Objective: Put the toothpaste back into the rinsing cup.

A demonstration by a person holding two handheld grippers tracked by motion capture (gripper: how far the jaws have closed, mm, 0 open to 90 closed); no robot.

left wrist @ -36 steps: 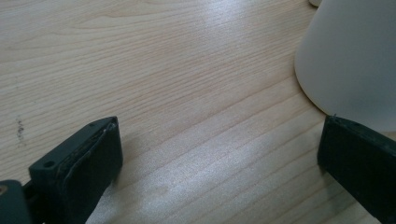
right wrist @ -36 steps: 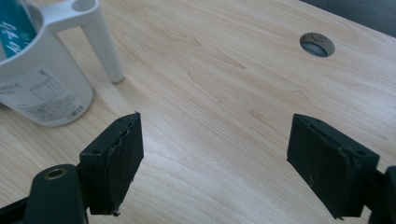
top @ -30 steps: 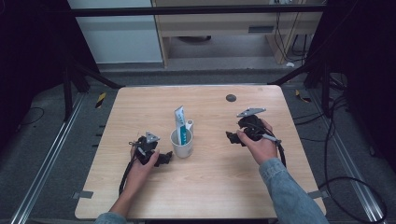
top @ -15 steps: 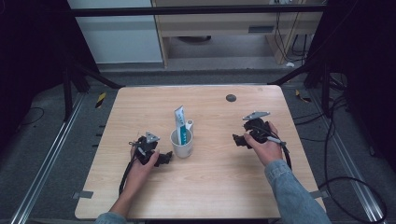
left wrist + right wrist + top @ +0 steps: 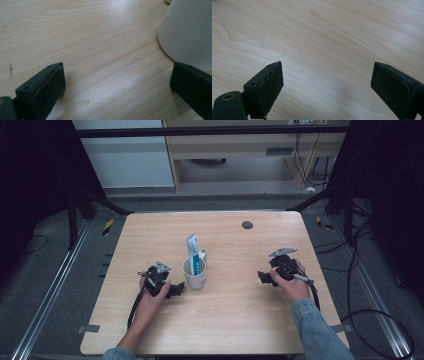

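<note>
Our left gripper (image 5: pixel 176 289) rests wide open and empty, the mug (image 5: pixel 195 273) just beside it at two o'clock, toothpaste tube (image 5: pixel 193 249) inside. Right gripper (image 5: pixel 266 278) open, empty, well apart. Careless closing could tip the mug.

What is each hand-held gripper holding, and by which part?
Nothing. The left hand-held gripper is open beside the cup; the right hand-held gripper is open over bare table.
</note>
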